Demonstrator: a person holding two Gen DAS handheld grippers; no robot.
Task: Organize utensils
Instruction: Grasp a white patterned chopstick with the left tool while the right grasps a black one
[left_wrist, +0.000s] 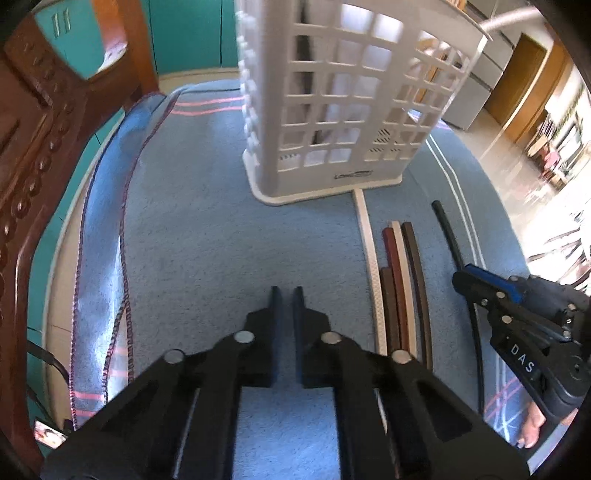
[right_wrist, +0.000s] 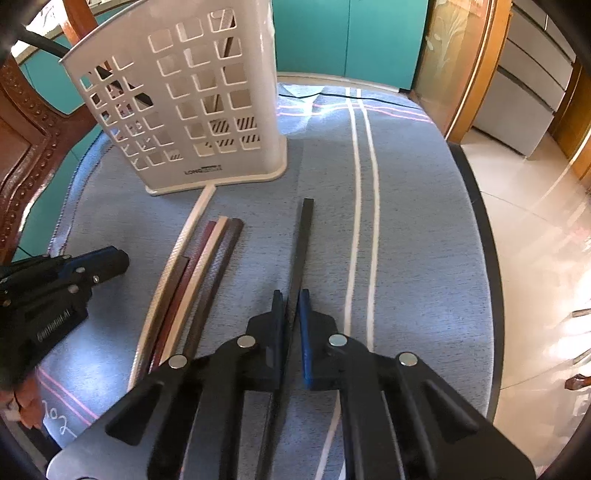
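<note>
A white lattice utensil basket stands upright at the back of the blue cloth. In front of it lie several chopsticks side by side, brown, dark red and cream, with a long white one touching the basket's base. A black chopstick lies apart to their right. My right gripper is shut on its near part. My left gripper is shut over bare cloth to the left of the bundle, with nothing between its fingers.
A carved wooden chair stands at the table's left. The blue cloth is folded over in a ridge on the left. The table's dark rim runs along the right, with tiled floor beyond.
</note>
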